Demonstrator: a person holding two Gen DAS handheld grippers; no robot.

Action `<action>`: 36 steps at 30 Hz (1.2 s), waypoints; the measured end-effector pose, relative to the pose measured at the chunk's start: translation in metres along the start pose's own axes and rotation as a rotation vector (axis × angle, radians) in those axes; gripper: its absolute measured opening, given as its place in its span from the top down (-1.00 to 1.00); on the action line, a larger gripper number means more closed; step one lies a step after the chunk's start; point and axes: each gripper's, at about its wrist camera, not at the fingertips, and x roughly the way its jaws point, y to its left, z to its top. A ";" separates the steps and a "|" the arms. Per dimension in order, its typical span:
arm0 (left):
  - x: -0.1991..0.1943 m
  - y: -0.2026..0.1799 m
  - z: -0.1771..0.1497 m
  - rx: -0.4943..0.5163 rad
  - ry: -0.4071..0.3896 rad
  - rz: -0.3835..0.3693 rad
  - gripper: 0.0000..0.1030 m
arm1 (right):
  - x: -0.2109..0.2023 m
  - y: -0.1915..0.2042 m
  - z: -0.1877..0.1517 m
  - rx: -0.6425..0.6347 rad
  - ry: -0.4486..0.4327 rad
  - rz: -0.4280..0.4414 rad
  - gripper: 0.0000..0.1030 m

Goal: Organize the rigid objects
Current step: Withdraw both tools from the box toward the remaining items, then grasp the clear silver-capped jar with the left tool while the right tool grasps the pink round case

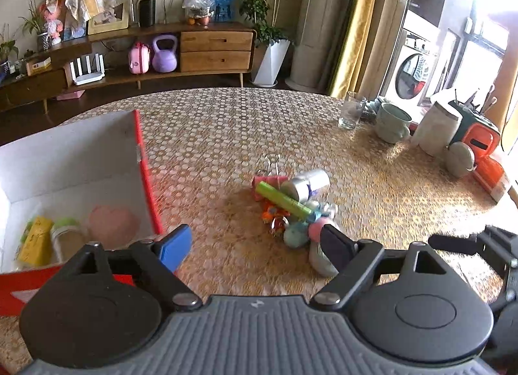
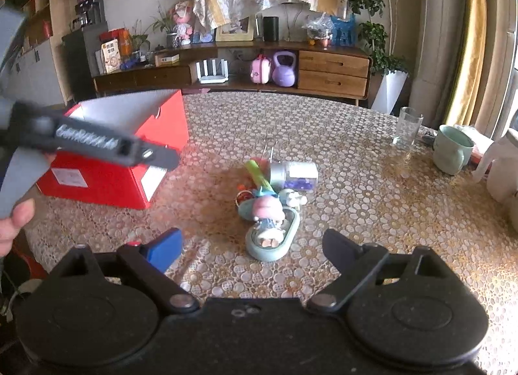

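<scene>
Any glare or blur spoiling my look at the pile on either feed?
Left wrist view: window glare washes out the upper right; the red box edge smears, the pile stays readable. Right wrist view: the left gripper crossing at left is blurred, the pile slightly soft.

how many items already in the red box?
3 visible in the red box, along its near wall: yellow block, green-capped jar, pink heart-shaped piece. The gripper may hide more.

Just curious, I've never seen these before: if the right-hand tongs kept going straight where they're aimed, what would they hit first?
Probably the figurine in its pale oval dish, nearest piece of the toy pile, lying straight ahead between the open right tongs.
</scene>
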 end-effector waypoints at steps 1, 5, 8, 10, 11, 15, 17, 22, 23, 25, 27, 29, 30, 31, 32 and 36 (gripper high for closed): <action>0.006 -0.002 0.002 -0.006 -0.001 -0.010 -0.68 | 0.004 0.000 -0.001 -0.009 0.002 -0.005 -0.79; 0.028 -0.008 0.011 -0.033 -0.005 -0.029 -0.91 | 0.020 -0.006 -0.003 -0.020 0.014 -0.008 -0.75; 0.043 -0.014 0.016 -0.036 -0.003 -0.020 -1.00 | 0.031 -0.009 -0.004 -0.037 0.024 -0.006 -0.68; 0.055 -0.019 0.021 -0.027 0.017 -0.021 -1.00 | 0.040 -0.010 -0.005 -0.048 0.036 -0.002 -0.63; 0.061 -0.022 0.024 -0.019 0.029 -0.030 -1.00 | 0.044 -0.011 -0.006 -0.048 0.039 0.000 -0.62; 0.082 -0.034 0.033 0.028 0.068 -0.074 -1.00 | 0.059 -0.018 -0.005 -0.040 0.053 0.025 -0.58; 0.095 -0.042 0.039 0.071 0.074 -0.076 -1.00 | 0.065 -0.018 -0.005 -0.051 0.053 0.026 -0.56; 0.121 -0.055 0.045 0.140 0.079 -0.101 -1.00 | 0.079 -0.019 -0.003 -0.062 0.064 0.039 -0.53; 0.126 -0.056 0.046 0.148 0.083 -0.111 -1.00 | 0.081 -0.019 -0.002 -0.061 0.065 0.043 -0.53; 0.136 -0.059 0.046 0.163 0.088 -0.132 -1.00 | 0.084 -0.019 -0.002 -0.067 0.067 0.056 -0.48; 0.143 -0.061 0.045 0.181 0.089 -0.132 -0.98 | 0.088 -0.018 -0.001 -0.071 0.070 0.064 -0.46; 0.151 -0.065 0.045 0.210 0.091 -0.122 -0.98 | 0.091 -0.018 0.000 -0.076 0.071 0.070 -0.42; 0.154 -0.067 0.045 0.222 0.092 -0.117 -0.98 | 0.092 -0.018 0.001 -0.079 0.072 0.072 -0.40; 0.157 -0.068 0.045 0.232 0.093 -0.117 -0.98 | 0.094 -0.017 0.001 -0.085 0.073 0.072 -0.38; 0.160 -0.069 0.044 0.241 0.096 -0.119 -0.98 | 0.095 -0.017 0.001 -0.089 0.073 0.072 -0.38; 0.171 -0.073 0.045 0.275 0.108 -0.122 -0.98 | 0.100 -0.016 0.001 -0.103 0.081 0.073 -0.29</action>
